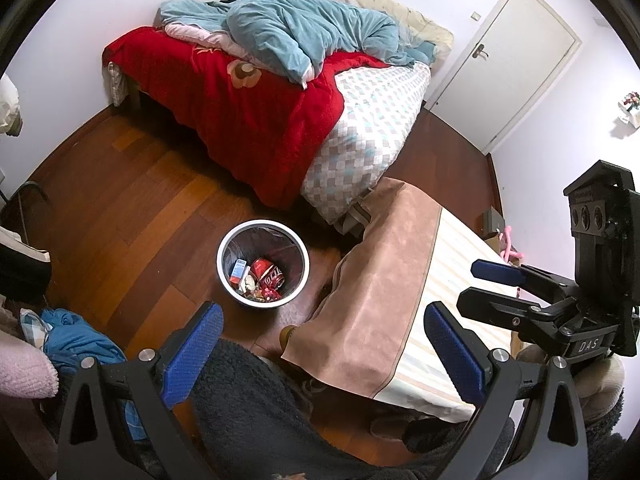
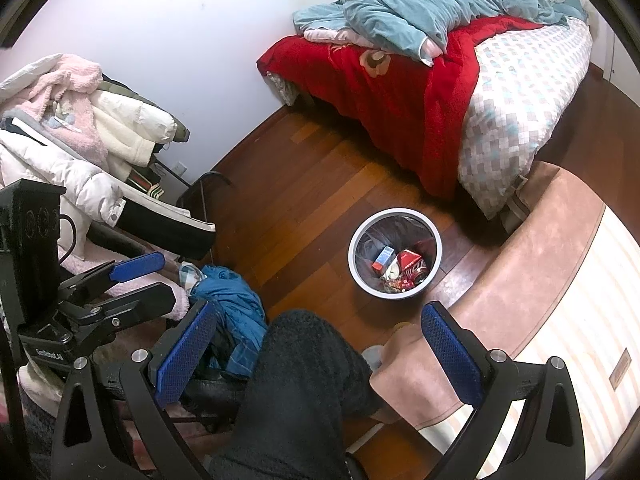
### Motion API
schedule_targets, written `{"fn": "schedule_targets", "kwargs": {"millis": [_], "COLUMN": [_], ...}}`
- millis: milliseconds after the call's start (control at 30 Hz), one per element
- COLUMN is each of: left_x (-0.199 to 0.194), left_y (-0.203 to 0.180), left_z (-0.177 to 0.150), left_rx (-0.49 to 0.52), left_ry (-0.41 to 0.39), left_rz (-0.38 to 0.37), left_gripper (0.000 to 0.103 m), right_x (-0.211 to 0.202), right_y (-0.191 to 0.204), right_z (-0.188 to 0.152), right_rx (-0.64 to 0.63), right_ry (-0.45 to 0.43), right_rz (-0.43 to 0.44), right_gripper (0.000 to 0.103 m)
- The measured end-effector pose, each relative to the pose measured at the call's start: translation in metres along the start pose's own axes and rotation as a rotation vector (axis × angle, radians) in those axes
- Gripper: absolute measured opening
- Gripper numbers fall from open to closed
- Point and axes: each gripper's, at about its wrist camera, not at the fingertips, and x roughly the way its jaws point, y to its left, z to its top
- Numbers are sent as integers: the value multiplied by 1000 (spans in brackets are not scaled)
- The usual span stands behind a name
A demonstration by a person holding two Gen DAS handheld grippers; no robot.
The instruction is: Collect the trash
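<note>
Reddish-brown wood flooring [image 1: 132,184] is seen across a bedroom with pale walls and a white door [image 1: 516,60] at the far right. Against the wall a bed [image 1: 368,136] is set, covered by a checked sheet, a red blanket [image 1: 248,108] draped over its side and a rumpled teal quilt [image 1: 304,32] on top. At the near right, a tabletop [image 1: 460,304] is spread with a striped cloth and a tan cover hanging over its edge. Clothes are piled on a chair [image 2: 72,132] at the left, with a blue garment [image 2: 232,300] heaped on the floor below. Between the bed and the tabletop, a white round trash bin [image 1: 224,264] with a dark liner stands upright on the floor; inside it a crushed red can [image 1: 270,272], a small red-and-blue carton [image 1: 239,270] and mixed wrappers are seen. The left claw [image 1: 324,356] is held spread wide above a dark-trousered leg, with nothing gripped. The right claw [image 2: 320,356] is likewise spread wide and empty, raised near the tabletop edge. Both are well apart from the bin.
</note>
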Motion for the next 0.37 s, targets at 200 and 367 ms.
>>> {"fn": "schedule_targets", "kwargs": {"millis": [200,367], "left_x": [0,-2], "left_y": [-2,0], "left_z": [-2,-3], "left_rx": [0,-6], "left_ry": [-6,-23], "left_rz": [1,-3], "left_gripper": [103,103], "right_x": [0,0], "right_y": [0,1], "right_z": [-1,-2], "right_rx": [-3,-11], "right_ry": [0,0], "right_rz": [2,4], "right_gripper": [103,103]}}
